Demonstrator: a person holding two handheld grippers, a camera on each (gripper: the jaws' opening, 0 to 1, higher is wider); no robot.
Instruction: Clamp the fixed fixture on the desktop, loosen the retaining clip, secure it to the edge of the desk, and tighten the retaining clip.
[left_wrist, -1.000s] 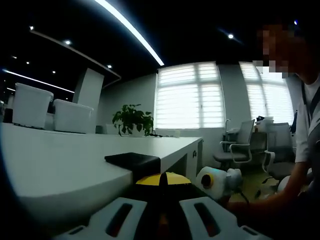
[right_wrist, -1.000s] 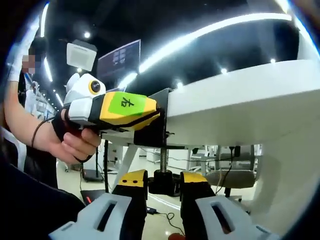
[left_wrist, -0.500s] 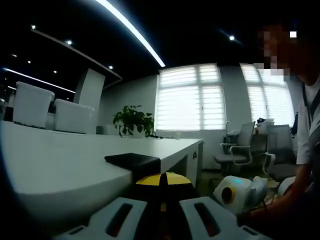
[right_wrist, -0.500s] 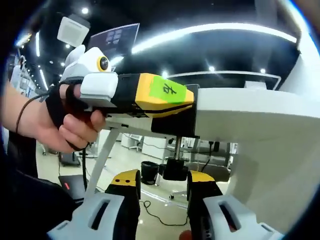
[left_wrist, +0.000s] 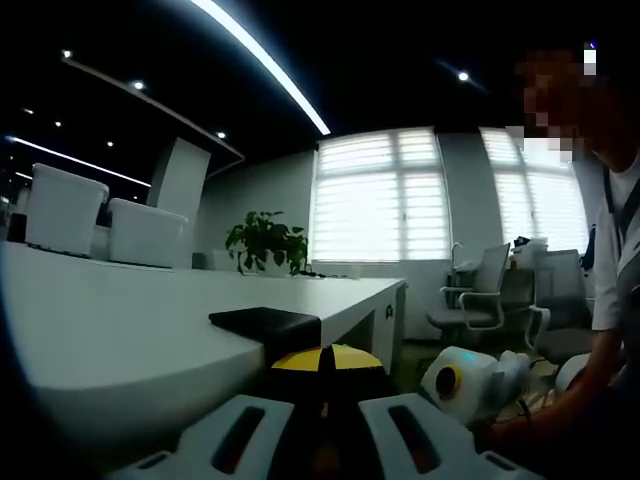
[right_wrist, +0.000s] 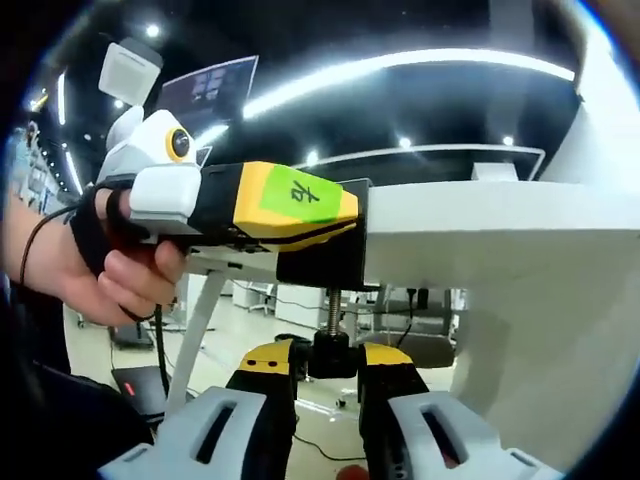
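Note:
The black fixture (right_wrist: 325, 265) sits on the edge of the white desk (right_wrist: 480, 230), its top plate (left_wrist: 265, 320) lying flat on the desktop (left_wrist: 120, 320). My left gripper (right_wrist: 345, 215), yellow with a green label, is shut on the fixture's upper part; in the left gripper view its yellow tips (left_wrist: 322, 365) meet just behind the plate. Under the desk a threaded screw (right_wrist: 331, 312) hangs down to a black knob (right_wrist: 330, 352). My right gripper (right_wrist: 328, 365) points up from below, its jaws shut against the knob's two sides.
Two white bins (left_wrist: 62, 210) and a potted plant (left_wrist: 266, 240) stand far back on the desktop. Office chairs (left_wrist: 480, 290) stand by the windows. A person's hand (right_wrist: 120, 280) holds the left gripper, beside a slanted desk leg (right_wrist: 200, 330). A cable lies on the floor.
The right gripper's jaws stood wide apart half a second ago and have now shut on the knob. The left gripper still holds the fixture at the desk edge.

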